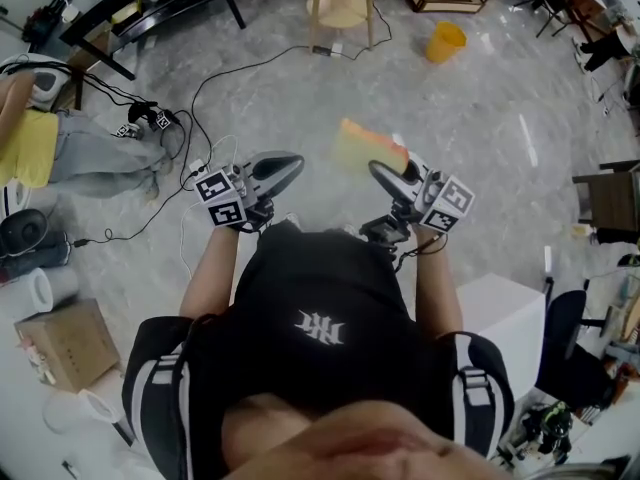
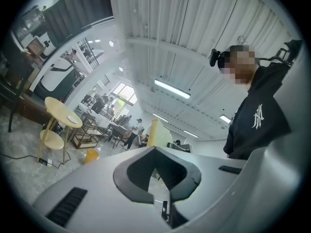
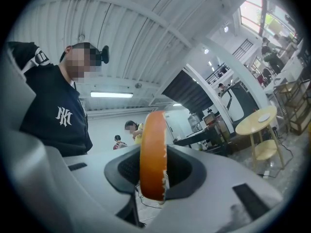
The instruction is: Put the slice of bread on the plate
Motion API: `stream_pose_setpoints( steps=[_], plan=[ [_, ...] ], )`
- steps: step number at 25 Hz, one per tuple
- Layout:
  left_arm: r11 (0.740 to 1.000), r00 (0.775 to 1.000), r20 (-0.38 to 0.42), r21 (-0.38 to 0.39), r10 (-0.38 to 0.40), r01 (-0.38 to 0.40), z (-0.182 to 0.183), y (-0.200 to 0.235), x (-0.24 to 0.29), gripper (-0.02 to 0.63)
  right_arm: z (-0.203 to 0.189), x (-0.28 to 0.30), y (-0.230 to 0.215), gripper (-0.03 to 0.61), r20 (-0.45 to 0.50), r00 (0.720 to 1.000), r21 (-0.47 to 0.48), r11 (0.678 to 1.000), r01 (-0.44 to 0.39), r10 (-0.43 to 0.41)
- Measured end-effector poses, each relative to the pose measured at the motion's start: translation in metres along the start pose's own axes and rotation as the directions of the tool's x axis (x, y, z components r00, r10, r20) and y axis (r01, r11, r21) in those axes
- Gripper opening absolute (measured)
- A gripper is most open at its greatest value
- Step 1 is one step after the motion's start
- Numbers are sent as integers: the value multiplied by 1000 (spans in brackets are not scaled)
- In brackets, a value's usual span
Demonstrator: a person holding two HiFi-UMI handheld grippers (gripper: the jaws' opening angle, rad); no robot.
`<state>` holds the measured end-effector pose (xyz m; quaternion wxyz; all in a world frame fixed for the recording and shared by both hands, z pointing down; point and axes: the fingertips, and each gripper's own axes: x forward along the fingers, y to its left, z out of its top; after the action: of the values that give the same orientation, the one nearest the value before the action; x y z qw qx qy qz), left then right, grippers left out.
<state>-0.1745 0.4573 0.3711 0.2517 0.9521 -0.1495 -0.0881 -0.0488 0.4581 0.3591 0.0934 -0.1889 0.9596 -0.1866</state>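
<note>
A slice of bread (image 1: 366, 148) with an orange-brown crust and a pale face stands on edge in my right gripper (image 1: 386, 174), which is shut on it. In the right gripper view the bread (image 3: 153, 149) sits upright between the dark pads (image 3: 187, 174). My left gripper (image 1: 278, 171) is held beside it at the same height, shut and empty. From the left gripper view the bread (image 2: 156, 132) shows just beyond the jaw tips. A small white plate (image 3: 264, 117) lies on a round wooden table (image 2: 60, 111) further off across the floor.
A yellow bucket (image 1: 445, 41) stands on the grey floor past the grippers. Cables (image 1: 200, 98) trail to the left, where a person (image 1: 90, 153) sits. A white cabinet (image 1: 500, 308) is at my right and a cardboard box (image 1: 65, 343) at my left.
</note>
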Motion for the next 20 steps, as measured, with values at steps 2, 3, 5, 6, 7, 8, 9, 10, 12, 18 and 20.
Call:
stream_pose_setpoints(
  steps=[2, 3, 5, 6, 7, 8, 9, 10, 12, 18, 20],
  plan=[
    [1000, 1000, 4, -1, 4, -4, 0, 0, 0, 12, 0, 0, 0, 98, -4, 1000, 1, 1000, -2, 2],
    [1000, 1000, 6, -1, 7, -7, 0, -1, -1, 12, 0, 0, 0, 98, -5, 1000, 2, 1000, -3, 3],
    [1000, 1000, 7, 1, 12, -12, 1, -2, -2, 12, 2, 0, 2, 98, -6, 1000, 2, 1000, -5, 5],
    [1000, 1000, 7, 4, 14, -14, 2, -2, -2, 12, 3, 1, 2, 98, -6, 1000, -1, 1000, -6, 6],
    [1000, 1000, 7, 7, 14, -14, 3, -2, -2, 12, 4, 1, 1, 98, -6, 1000, -5, 1000, -7, 7],
    [1000, 1000, 8, 10, 15, -15, 4, -2, -1, 12, 5, 1, 1, 98, -6, 1000, -8, 1000, -7, 7],
    [1000, 1000, 8, 13, 16, -16, 4, -2, 0, 12, 5, 0, 0, 98, -5, 1000, -10, 1000, -9, 9],
    [1000, 1000, 7, 15, 18, -18, 3, -4, 1, 12, 6, -2, 1, 98, -4, 1000, -10, 1000, -10, 10],
    [999, 1000, 2, 18, 26, -26, 0, -8, 6, 12, 6, -10, 1, 98, -3, 1000, -11, 1000, -8, 8],
    [995, 997, -18, 68, 76, -74, -6, -12, 23, 12, 7, -29, -5, 98, -35, 999, -49, 999, 20, -22],
    [991, 994, -18, 83, 108, -106, -7, -11, 29, 12, 9, -38, -10, 98, -29, 999, -56, 998, 36, -38]
  ],
)
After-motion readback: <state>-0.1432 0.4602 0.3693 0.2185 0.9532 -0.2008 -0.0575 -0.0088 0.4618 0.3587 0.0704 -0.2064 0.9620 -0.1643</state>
